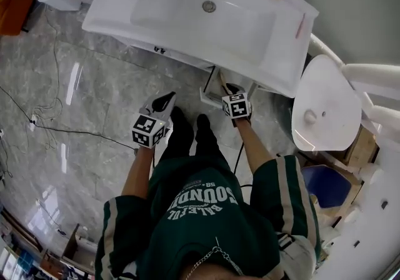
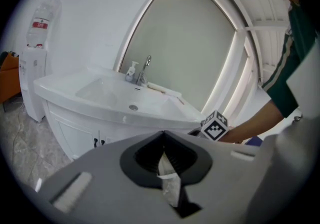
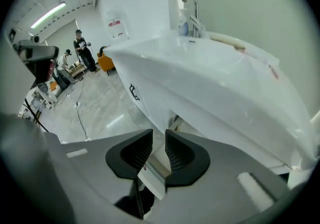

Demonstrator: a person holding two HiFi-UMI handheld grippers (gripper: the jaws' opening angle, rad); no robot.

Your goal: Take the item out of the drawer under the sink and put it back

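I stand in front of a white sink vanity [image 1: 125,19]. Its drawer [image 1: 211,88] shows open under the basin, on the right side. My right gripper [image 1: 230,89] hangs over that drawer and points steeply down. In the right gripper view its jaws [image 3: 159,135] stand partly apart, shut on a small white box [image 3: 152,175] that fills the gap. My left gripper [image 1: 166,101] is lower left of it, off the cabinet front. Its jaws [image 2: 164,143] are shut on a thin white packet [image 2: 170,183].
A white toilet [image 1: 325,110] stands close on the right of the vanity. A water dispenser [image 2: 32,78] is at the far left. Cables [image 1: 44,116] trail over the marble floor. The closed cabinet doors [image 2: 75,133] face me. People [image 3: 82,50] stand far back.
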